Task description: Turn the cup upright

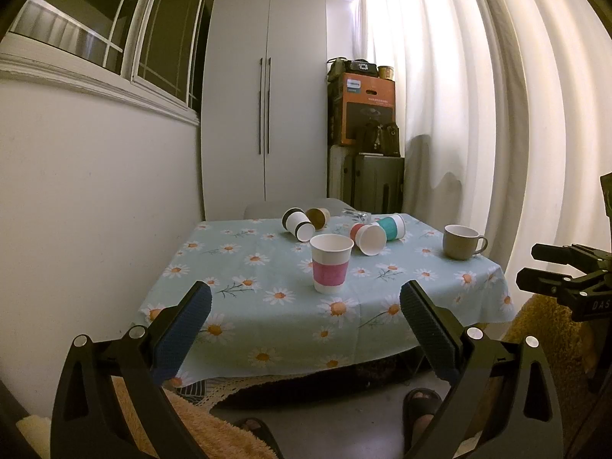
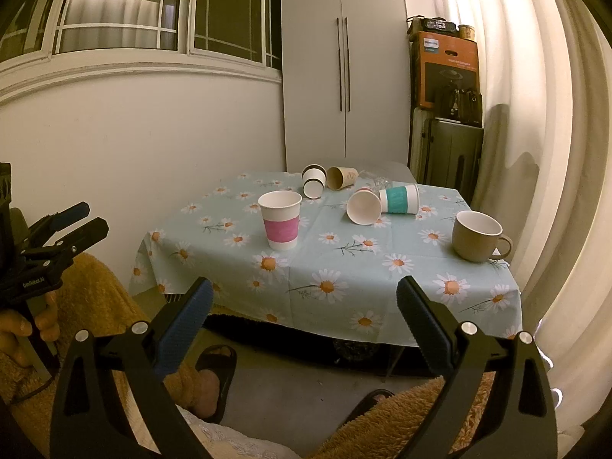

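Note:
A pink-banded paper cup (image 1: 331, 264) (image 2: 280, 220) stands upright on the daisy tablecloth (image 1: 267, 306) (image 2: 344, 279). Behind it lie tipped cups: a black-banded cup (image 1: 298, 223) (image 2: 313, 181), a brown cup (image 1: 318, 216) (image 2: 341, 177), a red-banded cup (image 1: 368, 238) (image 2: 363, 205) and a teal-banded cup (image 1: 392, 226) (image 2: 399, 199). A clear glass (image 1: 356, 214) (image 2: 375, 180) lies at the back. A beige mug (image 1: 461, 241) (image 2: 478, 235) stands upright at the right. My left gripper (image 1: 305, 304) and right gripper (image 2: 304, 300) are open, empty, short of the table's front edge.
A white wardrobe (image 1: 264, 107) stands behind the table, with stacked boxes and a suitcase (image 1: 367, 134) beside it. Curtains (image 1: 497, 114) hang at the right, a wall with a window at the left. The person's sandalled feet (image 1: 420, 401) and an orange fleece are below.

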{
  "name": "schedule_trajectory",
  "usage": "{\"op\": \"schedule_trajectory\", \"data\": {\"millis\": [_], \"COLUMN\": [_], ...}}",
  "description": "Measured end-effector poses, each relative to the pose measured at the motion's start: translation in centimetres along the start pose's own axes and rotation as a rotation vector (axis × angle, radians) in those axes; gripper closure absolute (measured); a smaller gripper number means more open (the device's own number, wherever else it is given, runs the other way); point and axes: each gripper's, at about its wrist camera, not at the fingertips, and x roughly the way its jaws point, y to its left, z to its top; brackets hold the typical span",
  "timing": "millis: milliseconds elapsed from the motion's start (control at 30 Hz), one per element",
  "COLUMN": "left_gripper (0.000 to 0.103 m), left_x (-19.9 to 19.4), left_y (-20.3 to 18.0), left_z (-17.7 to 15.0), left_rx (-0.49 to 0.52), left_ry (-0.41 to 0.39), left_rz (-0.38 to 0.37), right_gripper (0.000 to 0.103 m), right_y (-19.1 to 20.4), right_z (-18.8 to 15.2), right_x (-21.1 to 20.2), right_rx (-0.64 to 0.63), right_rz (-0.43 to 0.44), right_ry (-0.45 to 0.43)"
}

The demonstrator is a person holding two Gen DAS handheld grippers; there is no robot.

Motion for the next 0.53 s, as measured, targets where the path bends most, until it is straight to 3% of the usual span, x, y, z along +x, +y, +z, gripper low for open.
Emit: {"op": "schedule_trajectory", "data": {"millis": [533], "left_gripper": [0.007], "left_x": [-0.09], "left_y": [-0.04], "left_z": [-0.1], "left_rx": [0.002], "left_ry": [0.0], "left_rz": [0.003], "right_gripper": [0.007], "right_y": [-0.04], "right_z": [-0.07], "right_x": [-0.03], "right_rx": [0.0], "right_rz": [0.002], "right_ry": [0.0]}}
